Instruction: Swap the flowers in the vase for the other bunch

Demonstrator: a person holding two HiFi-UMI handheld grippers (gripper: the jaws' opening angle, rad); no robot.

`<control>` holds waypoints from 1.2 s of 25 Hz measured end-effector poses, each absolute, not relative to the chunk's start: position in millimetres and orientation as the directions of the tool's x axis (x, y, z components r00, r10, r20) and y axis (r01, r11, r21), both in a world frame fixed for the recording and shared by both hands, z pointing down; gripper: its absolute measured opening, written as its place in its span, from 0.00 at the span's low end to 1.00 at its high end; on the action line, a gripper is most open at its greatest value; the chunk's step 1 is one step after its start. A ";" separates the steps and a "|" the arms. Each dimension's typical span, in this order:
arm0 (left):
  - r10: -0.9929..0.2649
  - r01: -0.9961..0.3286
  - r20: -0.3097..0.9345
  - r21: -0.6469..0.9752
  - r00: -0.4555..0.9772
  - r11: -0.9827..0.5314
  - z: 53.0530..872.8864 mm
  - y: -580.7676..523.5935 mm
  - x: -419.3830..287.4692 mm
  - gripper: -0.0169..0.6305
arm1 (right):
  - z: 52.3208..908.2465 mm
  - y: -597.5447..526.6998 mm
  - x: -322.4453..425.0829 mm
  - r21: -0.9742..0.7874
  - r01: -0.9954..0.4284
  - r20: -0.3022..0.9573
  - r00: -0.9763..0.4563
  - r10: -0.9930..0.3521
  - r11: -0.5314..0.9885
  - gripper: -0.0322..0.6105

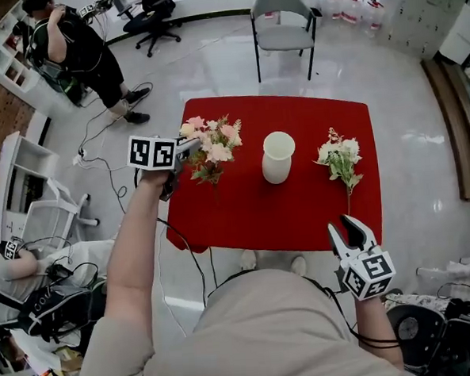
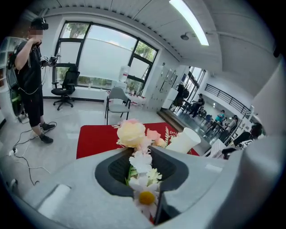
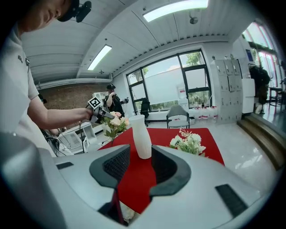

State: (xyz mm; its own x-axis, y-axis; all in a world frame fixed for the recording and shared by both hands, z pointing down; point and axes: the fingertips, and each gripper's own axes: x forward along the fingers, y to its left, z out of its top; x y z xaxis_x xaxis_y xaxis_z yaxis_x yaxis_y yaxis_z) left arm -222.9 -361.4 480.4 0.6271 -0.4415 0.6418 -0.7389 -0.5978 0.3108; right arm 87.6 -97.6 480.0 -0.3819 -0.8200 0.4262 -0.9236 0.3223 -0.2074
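left tongs [image 1: 191, 150] pinching the pink-and-cream artificial flower bunch [image 1: 215, 145] by its stems over the left part of the red-clothed worktop [image 1: 252, 214]; white tapered vase [image 1: 278, 157] upright at centre; white-and-green flower bunch [image 1: 340, 159] lying near the right edge; right tongs [image 1: 350, 233] spread, off the near right corner.

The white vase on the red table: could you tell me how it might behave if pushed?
The vase stands tall and empty, so it probably tips readily. Its smooth, round wall may slip in a grip, and it would likely roll once down.
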 end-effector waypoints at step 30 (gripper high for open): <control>-0.349 -0.757 0.734 0.333 0.582 -0.562 614.8 -464.6 -199.7 0.34 | 495.3 -64.6 59.6 -0.205 -0.979 0.480 -0.113 -0.870 0.014 0.29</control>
